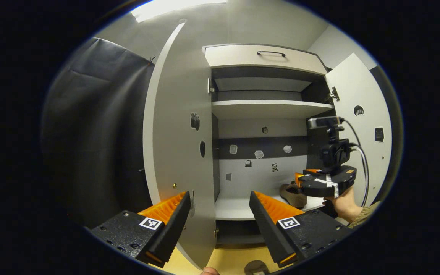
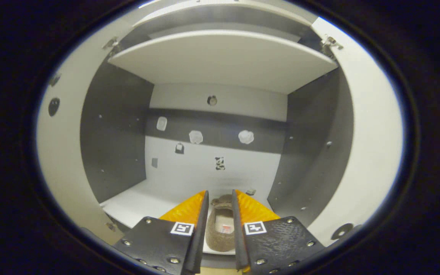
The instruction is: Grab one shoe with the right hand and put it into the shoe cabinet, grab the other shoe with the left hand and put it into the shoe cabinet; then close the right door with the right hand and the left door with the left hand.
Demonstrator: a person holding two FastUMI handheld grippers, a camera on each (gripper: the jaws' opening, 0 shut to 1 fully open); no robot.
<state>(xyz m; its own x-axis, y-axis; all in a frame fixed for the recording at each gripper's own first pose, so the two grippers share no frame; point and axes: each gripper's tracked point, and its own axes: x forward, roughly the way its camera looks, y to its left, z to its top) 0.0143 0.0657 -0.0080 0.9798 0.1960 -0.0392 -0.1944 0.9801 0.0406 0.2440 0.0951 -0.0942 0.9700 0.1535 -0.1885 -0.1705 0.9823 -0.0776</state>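
Note:
The shoe cabinet [image 1: 266, 109] stands with both doors open. A brown slipper-like shoe [image 2: 220, 225] rests on the front of the bottom shelf [image 2: 139, 204], toward its right side. My right gripper [image 2: 220, 193] has its fingers narrowed against the shoe's two sides. From the left gripper view, that shoe [image 1: 292, 194] lies just left of the right gripper [image 1: 300, 179], which a hand [image 1: 344, 204] holds. My left gripper [image 1: 219, 194] hangs open in front of the cabinet with nothing between its fingers. A dark rounded shape [image 1: 256, 267], perhaps the other shoe, lies on the floor below.
The left door [image 1: 178, 133] swings out close to my left gripper's left finger. The right door [image 1: 361, 133] stands open behind the right gripper. An upper shelf [image 1: 269, 109] and a drawer with a handle [image 1: 271, 53] sit above. The floor [image 1: 235, 258] is yellow.

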